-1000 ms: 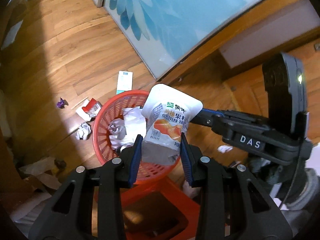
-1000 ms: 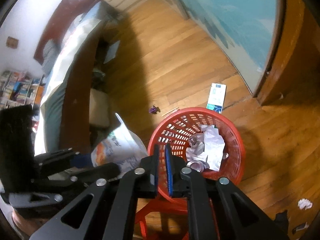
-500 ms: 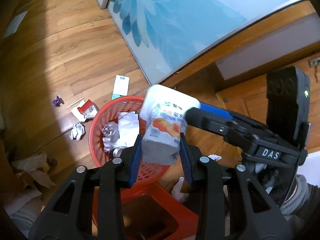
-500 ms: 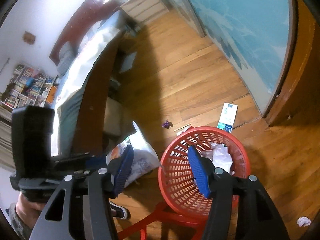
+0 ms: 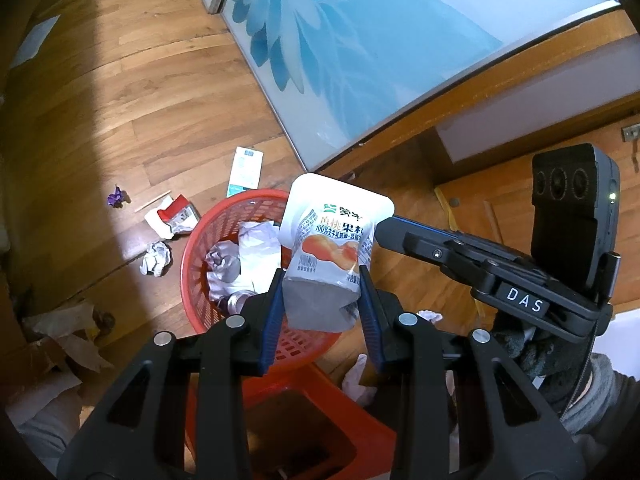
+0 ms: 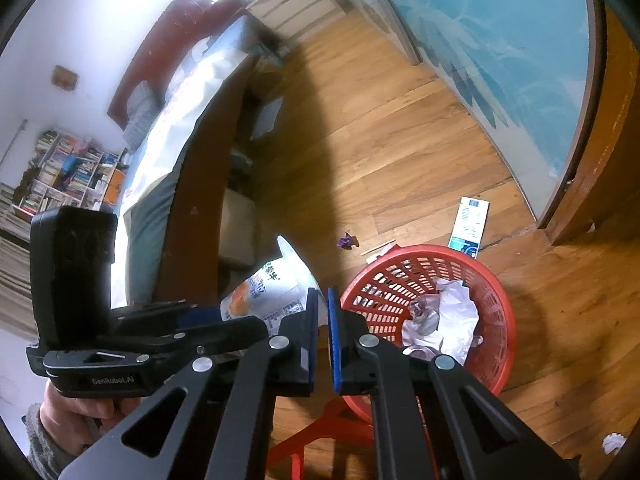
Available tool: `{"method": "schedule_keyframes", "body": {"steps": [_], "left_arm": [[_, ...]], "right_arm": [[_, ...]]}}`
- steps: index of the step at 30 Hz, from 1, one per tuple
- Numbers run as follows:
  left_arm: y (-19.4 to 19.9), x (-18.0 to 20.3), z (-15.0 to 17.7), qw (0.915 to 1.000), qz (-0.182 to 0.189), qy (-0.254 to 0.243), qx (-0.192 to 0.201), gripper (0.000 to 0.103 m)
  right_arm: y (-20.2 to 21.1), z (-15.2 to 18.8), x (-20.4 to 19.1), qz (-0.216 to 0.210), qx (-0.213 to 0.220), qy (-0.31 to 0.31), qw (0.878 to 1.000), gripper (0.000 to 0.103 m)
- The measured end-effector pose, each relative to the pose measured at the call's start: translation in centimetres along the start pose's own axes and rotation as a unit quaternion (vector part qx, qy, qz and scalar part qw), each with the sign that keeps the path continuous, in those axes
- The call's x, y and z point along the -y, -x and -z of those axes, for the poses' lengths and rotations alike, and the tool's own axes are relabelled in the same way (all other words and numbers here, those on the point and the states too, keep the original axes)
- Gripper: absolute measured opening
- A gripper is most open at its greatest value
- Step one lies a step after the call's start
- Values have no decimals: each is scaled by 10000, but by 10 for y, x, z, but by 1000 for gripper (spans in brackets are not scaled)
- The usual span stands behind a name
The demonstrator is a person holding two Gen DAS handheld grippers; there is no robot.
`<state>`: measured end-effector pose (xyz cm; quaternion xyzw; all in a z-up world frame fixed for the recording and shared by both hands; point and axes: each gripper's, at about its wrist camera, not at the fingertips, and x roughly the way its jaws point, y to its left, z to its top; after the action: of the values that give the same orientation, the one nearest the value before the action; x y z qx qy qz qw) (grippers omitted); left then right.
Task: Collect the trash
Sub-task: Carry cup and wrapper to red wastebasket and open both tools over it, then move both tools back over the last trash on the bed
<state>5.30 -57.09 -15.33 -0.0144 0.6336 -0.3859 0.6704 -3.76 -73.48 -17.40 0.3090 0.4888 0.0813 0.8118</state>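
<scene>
I log one white yogurt cup [image 5: 332,248] with peach artwork, upside down, its dented body pinched between my left gripper's [image 5: 320,304] pads above the red mesh basket [image 5: 200,240]. The basket already holds crumpled white paper [image 5: 256,252]. On the floor beside it I count a paper ball [image 5: 157,258], a red-and-white wrapper [image 5: 174,216], a flat carton [image 5: 245,171] and a purple scrap [image 5: 116,197].

The scene contained one red basket [image 5: 192,248], one yogurt cup [image 5: 332,240], one flat carton [image 5: 245,171], one purple wrapper [image 5: 116,197], and two grippers [image 5: 320,296] [image 6: 323,320].
</scene>
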Motion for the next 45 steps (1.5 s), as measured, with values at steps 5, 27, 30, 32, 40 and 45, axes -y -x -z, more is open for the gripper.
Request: {"method": "schedule_keyframes", "body": {"steps": [5,27,30,32,40,45], "left_arm": [[-16,7,0,9992,-150,-215,-307,36],[-101,-15,0,9762,-1550,-390,-1467,76],[-76,-10,-4,9737,-1942,-534,-1069,76],[-51,-4,-9,9660,-2418,-691,-596,76],[157,-53,1,9511,-2140,546,2158,76],[281,-129,67,9082,-2039,1419,3369,82]], "right_arm": [[2,9,5,241,-87,69,9996,6],[-45,28,60,1267,45,-366,9913,65],[-29,17,45,1301,360,-214,9906,76],[-20,7,32,1278,520,-125,9904,75],[-8,-41,-67,883,984,672,9889,76],[-32,-65,-166,229,920,1349,9863,76]]}}
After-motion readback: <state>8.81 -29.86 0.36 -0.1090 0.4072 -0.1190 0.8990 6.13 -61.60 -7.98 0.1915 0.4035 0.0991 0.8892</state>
